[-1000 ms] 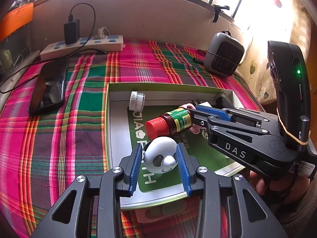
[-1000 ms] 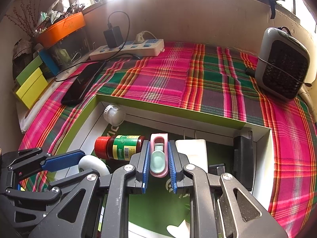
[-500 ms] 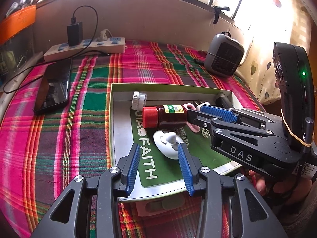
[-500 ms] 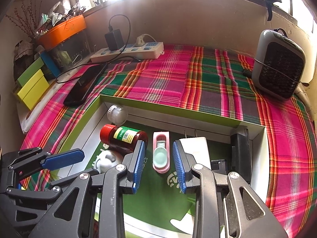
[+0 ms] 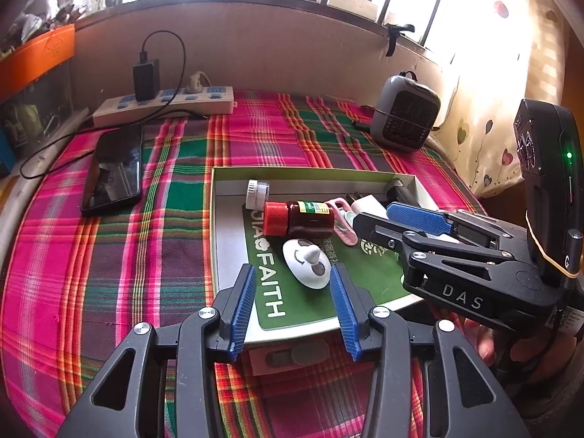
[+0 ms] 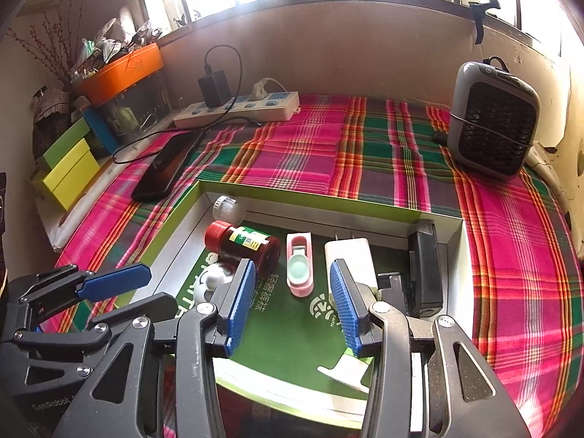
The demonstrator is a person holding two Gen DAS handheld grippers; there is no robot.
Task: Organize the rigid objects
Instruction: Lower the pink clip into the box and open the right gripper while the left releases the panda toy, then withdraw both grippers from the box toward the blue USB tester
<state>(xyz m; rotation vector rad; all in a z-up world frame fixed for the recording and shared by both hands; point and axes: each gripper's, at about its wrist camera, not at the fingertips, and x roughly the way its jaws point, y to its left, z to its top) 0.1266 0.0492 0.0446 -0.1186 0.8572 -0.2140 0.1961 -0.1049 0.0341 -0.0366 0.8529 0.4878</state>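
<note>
Rigid objects are gathered in a shallow green-rimmed box [image 5: 215, 219] laid on a plaid cloth [image 5: 109, 255]. Just ahead of the left gripper [image 5: 292, 303] a white panda-faced toy [image 5: 306, 262] is seen lying on the box's green liner, partly between the blue pads but touched by neither; the jaws are opening and nothing is gripped. Beyond the toy a red-capped brown bottle [image 5: 299, 218] lies on its side, with a small white jar [image 5: 256, 193] past it against the far wall of the box. Ahead of the right gripper [image 6: 292, 306] a pink clip-like case [image 6: 300, 264] rests flat on the liner, clear of both pads; these jaws too are opening, with a half-wide gap and nothing held. To the left of that gripper's left pad the bottle is found, and to the right of the case a white charger block [image 6: 348, 255] is set, its lower part hidden behind the right pad. Further right a black rectangular device [image 6: 425, 270] lies along the box wall. Outside the box, well ahead and to the left of both grippers, a dark phone [image 5: 115, 168] lies on the cloth, with a white power strip [image 5: 164, 104] and a plugged-in black adapter [image 5: 146, 78] behind it. Far ahead on the right a small grey heater [image 6: 492, 116] stands on the cloth. In the left wrist view a person's fingers [image 5: 481, 339] are glimpsed beneath the right gripper's body.
</note>
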